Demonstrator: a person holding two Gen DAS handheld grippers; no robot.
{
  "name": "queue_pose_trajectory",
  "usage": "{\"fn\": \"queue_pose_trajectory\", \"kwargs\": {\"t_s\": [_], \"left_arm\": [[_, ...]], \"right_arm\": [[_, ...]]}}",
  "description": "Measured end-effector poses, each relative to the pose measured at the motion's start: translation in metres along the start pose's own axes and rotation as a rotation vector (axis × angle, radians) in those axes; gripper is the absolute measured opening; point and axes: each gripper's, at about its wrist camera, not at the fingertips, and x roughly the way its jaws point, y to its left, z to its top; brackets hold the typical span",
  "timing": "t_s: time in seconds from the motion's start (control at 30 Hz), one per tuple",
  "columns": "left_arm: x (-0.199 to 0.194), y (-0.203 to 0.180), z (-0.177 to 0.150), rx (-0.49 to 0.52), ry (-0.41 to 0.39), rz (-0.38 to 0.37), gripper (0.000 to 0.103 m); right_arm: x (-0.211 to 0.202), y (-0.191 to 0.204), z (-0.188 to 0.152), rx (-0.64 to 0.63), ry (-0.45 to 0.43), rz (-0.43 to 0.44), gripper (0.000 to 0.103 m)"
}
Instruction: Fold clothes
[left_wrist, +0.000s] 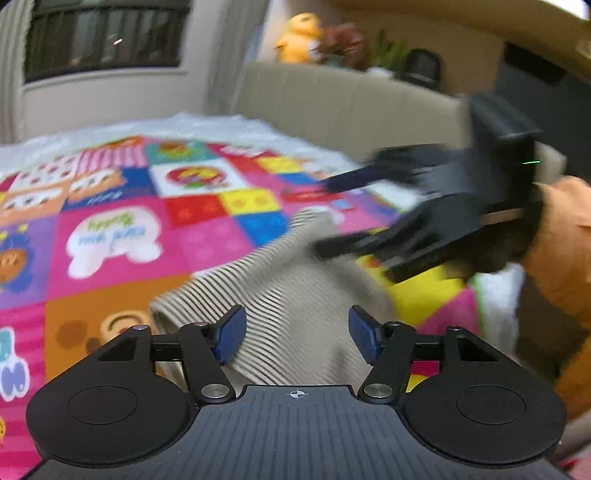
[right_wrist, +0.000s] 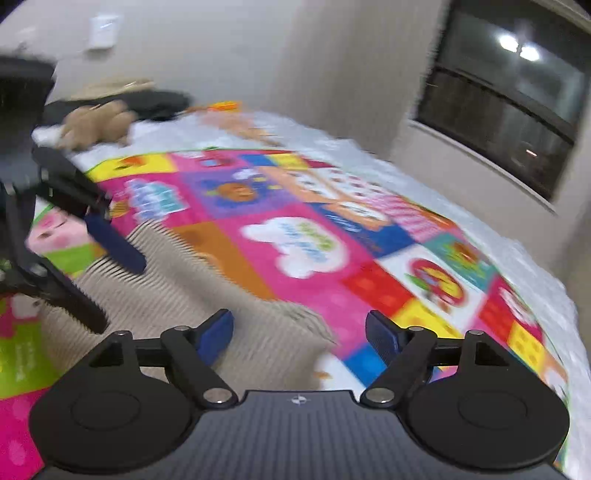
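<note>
Striped beige garment (left_wrist: 295, 295) lying low in the centre of the left wrist view, bunched and partly doubled over, spread on a patchwork play mat (left_wrist: 122, 229) of bright pink, yellow and blue squares. Same garment (right_wrist: 177, 288) at lower left in the right wrist view, running from the middle of the frame down toward the near edge.

Left gripper (left_wrist: 296, 334) at the bottom of its frame, jaws wide apart, nothing between the blue pads (left_wrist: 229, 334), cloth directly beyond the gap; probably poised over a near edge, ready to pinch. Right gripper (right_wrist: 299, 334) likewise spread wide and empty, its left pad over the striped cloth, its right pad over bare mat. Seen from the left camera, right gripper (left_wrist: 332, 218) entering from the right of the frame, fingers parted just above the garment's far corner. Both tools set at opposite sides of the cloth, likely so that two edges can be lifted together for a fold. Heavy blur in both views; contact with the fabric not certain.

Mat laid over a white quilted bed cover (right_wrist: 498, 206). Beige headboard (left_wrist: 332, 107) across the upper middle, a yellow plush toy (left_wrist: 299, 37) above it. Dark window (right_wrist: 517, 92) at upper right, plain pale wall (right_wrist: 221, 48), a brown soft toy (right_wrist: 96, 122) at upper left.
</note>
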Motion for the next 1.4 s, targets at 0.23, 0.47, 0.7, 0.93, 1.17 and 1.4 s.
{"fn": "queue_pose_trajectory", "kwargs": {"t_s": [0.23, 0.47, 0.7, 0.93, 1.17, 1.4], "left_arm": [[0.033, 0.043, -0.01, -0.116, 0.062, 0.015, 0.065], [0.049, 0.044, -0.004, -0.094, 0.076, 0.034, 0.07], [0.05, 0.042, -0.004, -0.094, 0.075, 0.044, 0.07], [0.046, 0.042, -0.009, -0.1, 0.066, 0.04, 0.07], [0.046, 0.048, -0.012, -0.116, 0.064, 0.029, 0.071], [0.047, 0.047, -0.012, -0.112, 0.058, 0.026, 0.073]], "right_arm": [[0.046, -0.022, -0.044, 0.179, 0.14, -0.119, 0.08], [0.059, -0.018, -0.064, 0.261, 0.156, -0.164, 0.08], [-0.012, -0.016, -0.046, 0.457, -0.001, -0.033, 0.057], [0.017, -0.013, -0.013, 0.62, -0.047, 0.155, 0.044], [0.071, -0.004, -0.037, 0.657, 0.09, 0.1, 0.043], [-0.001, -0.002, -0.057, 0.753, 0.061, 0.141, 0.064]]}}
